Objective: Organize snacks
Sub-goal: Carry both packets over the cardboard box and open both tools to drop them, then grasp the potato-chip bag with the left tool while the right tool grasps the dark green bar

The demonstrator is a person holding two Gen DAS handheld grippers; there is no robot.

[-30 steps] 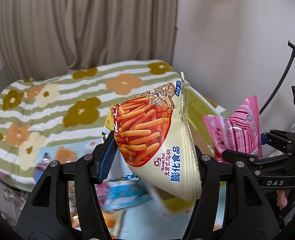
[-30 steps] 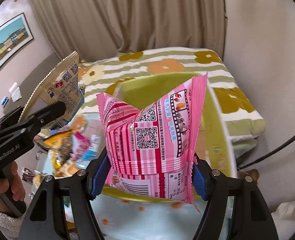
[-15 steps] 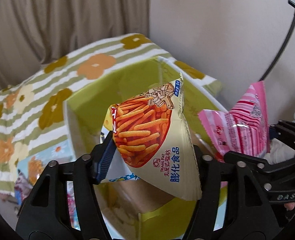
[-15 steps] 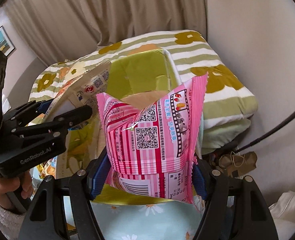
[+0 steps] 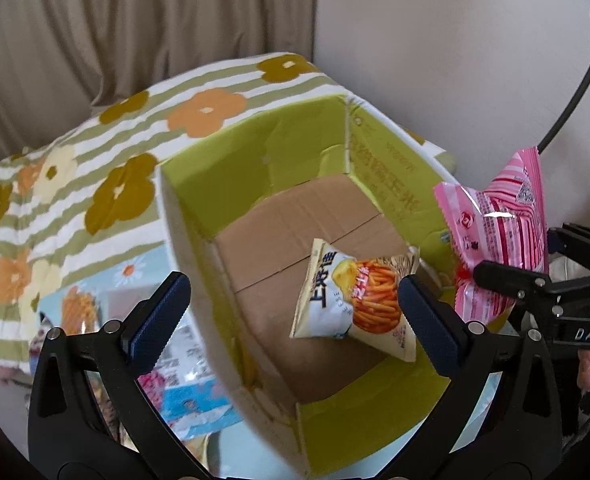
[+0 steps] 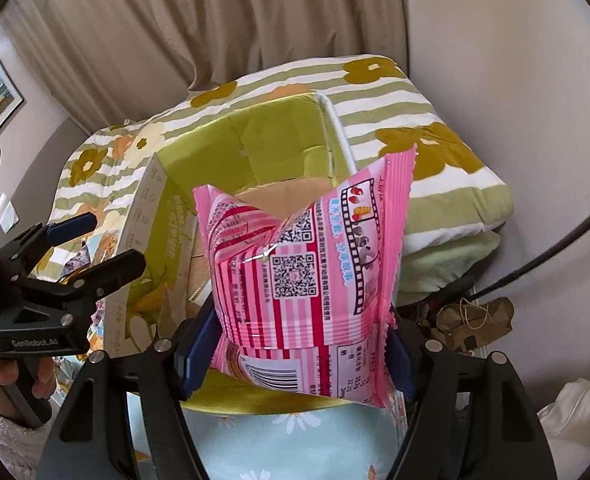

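An open green cardboard box (image 5: 255, 152) stands on the bed; it also shows in the right wrist view (image 6: 279, 136). A cream bag of orange snack sticks (image 5: 355, 300) lies on its brown bottom. My left gripper (image 5: 291, 312) is open and empty above the box's near left wall. My right gripper (image 6: 295, 348) is shut on a pink striped snack bag (image 6: 307, 272) and holds it above the box's near right edge. The pink bag also shows in the left wrist view (image 5: 499, 224).
Several loose snack packets (image 5: 183, 376) lie on a light blue daisy cloth (image 6: 295, 440) left of the box. A striped flower quilt (image 5: 75, 168) covers the bed behind. A wall and curtain stand close behind, and a black cable (image 6: 543, 256) runs at the right.
My left gripper has opened and dropped the snack-stick bag into the box. Both grippers have moved over the box; the pink bag stays held.
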